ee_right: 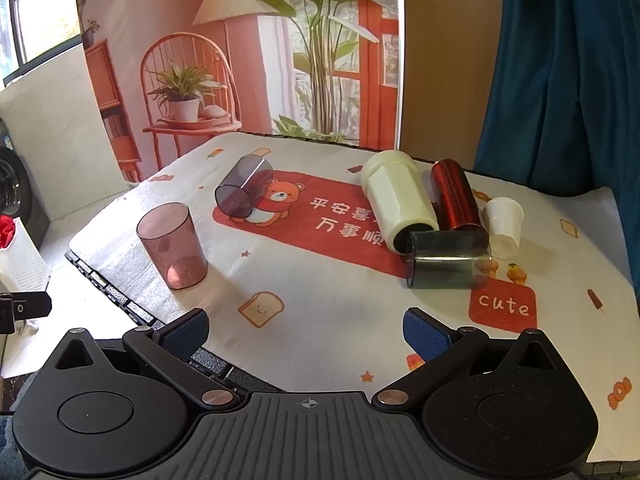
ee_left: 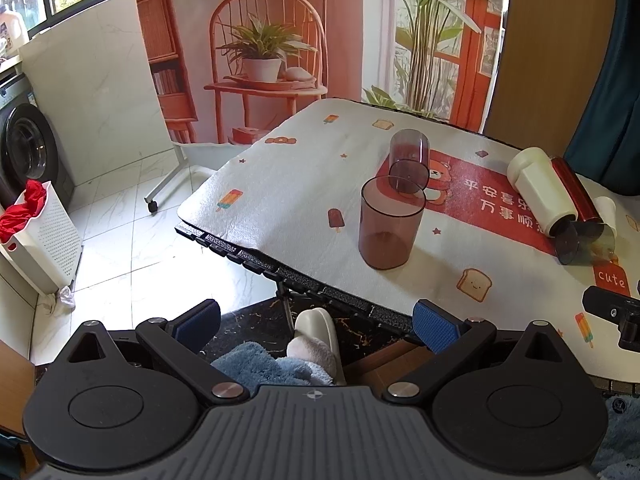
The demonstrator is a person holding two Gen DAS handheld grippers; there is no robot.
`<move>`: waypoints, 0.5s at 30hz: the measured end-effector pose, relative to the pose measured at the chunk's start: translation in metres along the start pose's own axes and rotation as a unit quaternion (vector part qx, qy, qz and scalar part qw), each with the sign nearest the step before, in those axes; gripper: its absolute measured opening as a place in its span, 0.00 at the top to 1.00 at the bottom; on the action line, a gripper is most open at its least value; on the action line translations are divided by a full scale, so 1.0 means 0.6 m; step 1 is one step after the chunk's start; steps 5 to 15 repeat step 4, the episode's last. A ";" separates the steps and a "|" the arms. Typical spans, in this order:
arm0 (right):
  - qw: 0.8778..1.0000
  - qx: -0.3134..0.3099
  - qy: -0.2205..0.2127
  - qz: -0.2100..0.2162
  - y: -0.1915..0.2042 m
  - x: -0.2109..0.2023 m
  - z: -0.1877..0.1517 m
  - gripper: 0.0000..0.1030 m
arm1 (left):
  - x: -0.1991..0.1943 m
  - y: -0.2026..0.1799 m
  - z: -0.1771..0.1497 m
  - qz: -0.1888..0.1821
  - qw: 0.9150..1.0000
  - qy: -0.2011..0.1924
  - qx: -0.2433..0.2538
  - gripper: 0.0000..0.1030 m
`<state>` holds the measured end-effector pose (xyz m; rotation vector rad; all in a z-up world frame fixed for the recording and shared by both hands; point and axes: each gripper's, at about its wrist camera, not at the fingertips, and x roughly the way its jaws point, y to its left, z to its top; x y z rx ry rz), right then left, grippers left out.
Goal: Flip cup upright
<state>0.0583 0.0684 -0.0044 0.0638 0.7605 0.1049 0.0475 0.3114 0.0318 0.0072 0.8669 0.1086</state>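
Both the left gripper (ee_left: 316, 322) and the right gripper (ee_right: 306, 330) are held wide apart with nothing grasped. One translucent pink plastic cup (ee_right: 173, 246) is seen upright near the worktop (ee_right: 320, 320) edge. A translucent purple tumbler (ee_right: 244, 192) is seen lying on its side further back.

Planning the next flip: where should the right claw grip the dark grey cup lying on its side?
Grip the dark grey cup across its smooth cylindrical wall near mid-length, coming from above with the open right claw. It lies crosswise, and the cream tumbler and red tumbler crowd its far side.
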 end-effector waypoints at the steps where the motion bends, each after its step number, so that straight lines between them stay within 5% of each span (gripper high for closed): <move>1: 1.000 0.000 -0.001 0.000 -0.001 0.000 0.000 0.00 | 0.000 0.001 -0.001 0.000 1.000 0.000 -0.001 0.00; 15: 1.000 0.003 -0.001 -0.001 -0.003 0.001 0.000 0.00 | 0.000 0.002 -0.001 0.001 1.000 0.002 -0.001 0.00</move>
